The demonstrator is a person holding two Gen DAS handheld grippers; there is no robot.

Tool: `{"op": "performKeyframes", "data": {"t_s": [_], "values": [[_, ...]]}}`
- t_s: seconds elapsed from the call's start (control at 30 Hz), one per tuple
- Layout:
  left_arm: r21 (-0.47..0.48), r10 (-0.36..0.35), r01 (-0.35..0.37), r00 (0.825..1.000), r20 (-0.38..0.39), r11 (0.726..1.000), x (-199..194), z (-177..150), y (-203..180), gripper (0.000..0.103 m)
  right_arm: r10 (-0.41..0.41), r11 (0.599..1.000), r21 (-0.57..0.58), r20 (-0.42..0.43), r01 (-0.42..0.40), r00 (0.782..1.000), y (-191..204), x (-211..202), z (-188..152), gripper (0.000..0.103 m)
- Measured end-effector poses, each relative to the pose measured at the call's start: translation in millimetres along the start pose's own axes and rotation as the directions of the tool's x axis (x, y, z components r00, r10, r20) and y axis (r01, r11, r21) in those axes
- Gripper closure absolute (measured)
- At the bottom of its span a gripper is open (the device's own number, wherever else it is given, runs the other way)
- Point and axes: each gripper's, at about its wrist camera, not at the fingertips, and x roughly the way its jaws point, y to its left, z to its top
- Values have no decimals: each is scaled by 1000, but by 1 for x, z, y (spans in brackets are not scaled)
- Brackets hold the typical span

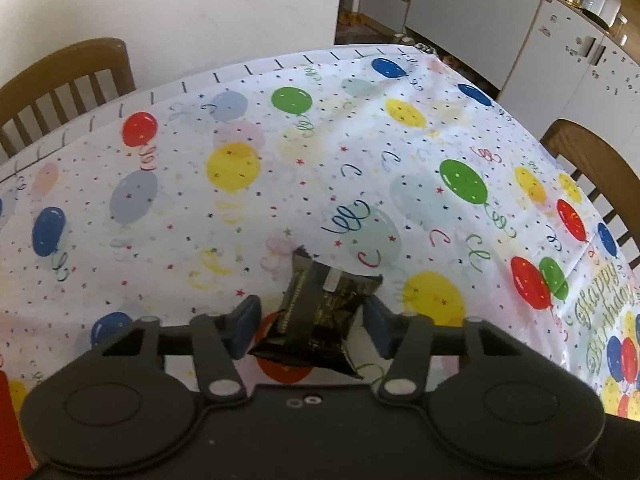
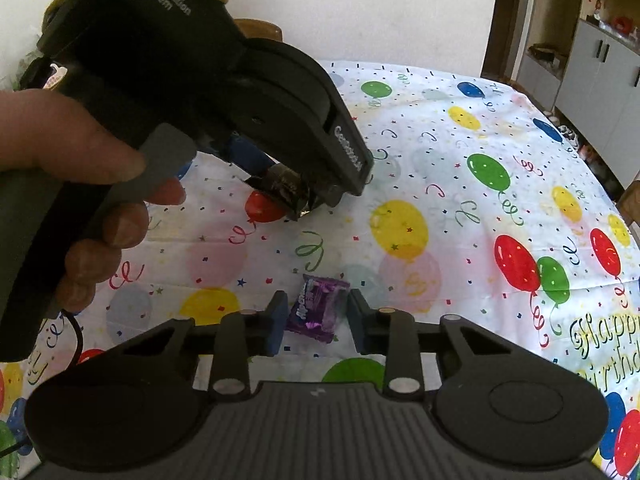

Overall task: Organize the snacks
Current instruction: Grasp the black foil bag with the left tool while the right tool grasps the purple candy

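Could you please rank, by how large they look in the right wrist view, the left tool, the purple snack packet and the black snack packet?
1. Left tool: by far the largest, though nearness to the camera inflates it.
2. Purple snack packet.
3. Black snack packet: looks smallest, but it is partly hidden between the fingers and farther away, so its real rank against the purple one is unsure.

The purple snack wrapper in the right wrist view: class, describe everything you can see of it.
The small purple foil snack wrapper is shiny and crinkled, with pale lettering too blurred to read and a crimped end towards the far side. It lies flat on the balloon-print birthday tablecloth, between the blue-padded fingers of the right gripper. The jaws stand apart with gaps on both sides, so nothing appears to grip it.
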Motion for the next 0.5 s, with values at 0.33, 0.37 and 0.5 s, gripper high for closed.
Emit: {"op": "performKeyframes", "data": {"t_s": [0.33,0.37,0.5], "values": [[-13,5,-5,1000,0,1000,-8,-6,1,71,8,998,69,7,-8,1000,-15,-9,-2,80],[-19,4,-4,1000,2,1000,-10,-6,2,71,7,997,74,10,-8,1000,-16,-11,-2,80],[-35,6,-5,1000,24,999,-27,-10,3,71,14,996,84,27,-16,1000,-22,-25,-1,80]]}}
